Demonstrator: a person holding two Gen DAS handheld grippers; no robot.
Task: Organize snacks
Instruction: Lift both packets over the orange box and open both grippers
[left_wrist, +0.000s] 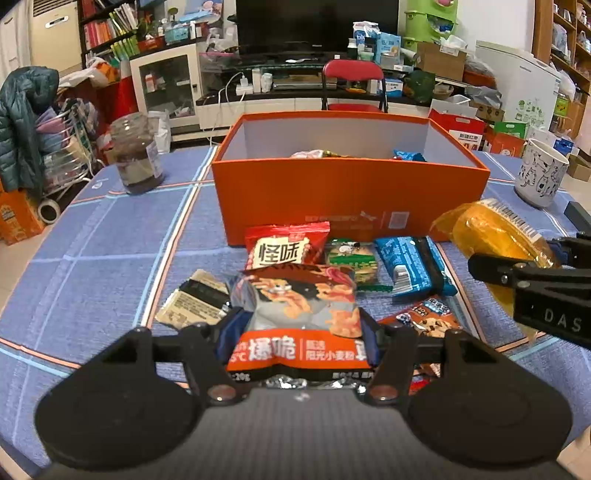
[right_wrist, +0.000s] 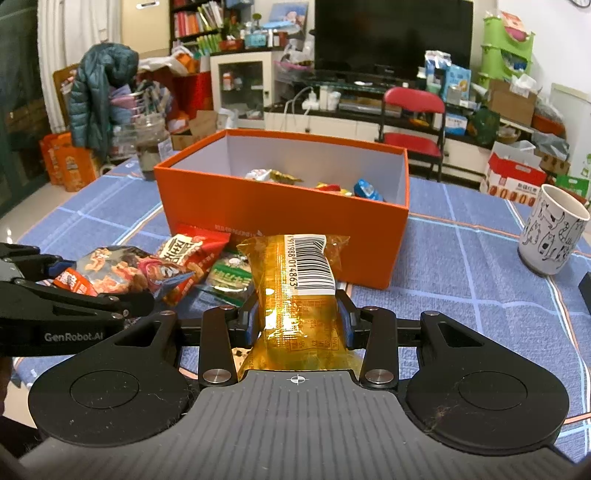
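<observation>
My left gripper (left_wrist: 300, 332) is shut on an orange and grey snack packet (left_wrist: 301, 314), held above the table in front of the orange box (left_wrist: 351, 199). My right gripper (right_wrist: 298, 317) is shut on a yellow packet with a barcode (right_wrist: 295, 291), held just before the box's near wall (right_wrist: 280, 236). The yellow packet also shows in the left wrist view (left_wrist: 495, 236). The box holds several snacks (right_wrist: 325, 184). On the table lie a red packet (left_wrist: 284, 247), a green packet (left_wrist: 352, 258), a blue packet (left_wrist: 413, 266), a cream and black packet (left_wrist: 195, 302) and a cookie packet (left_wrist: 432, 317).
A glass jar (left_wrist: 136, 155) stands at the back left of the blue checked tablecloth (left_wrist: 110, 240). A white mug with cat drawings (right_wrist: 554, 232) stands at the right. A red chair (right_wrist: 413, 122) and cluttered room lie beyond the table.
</observation>
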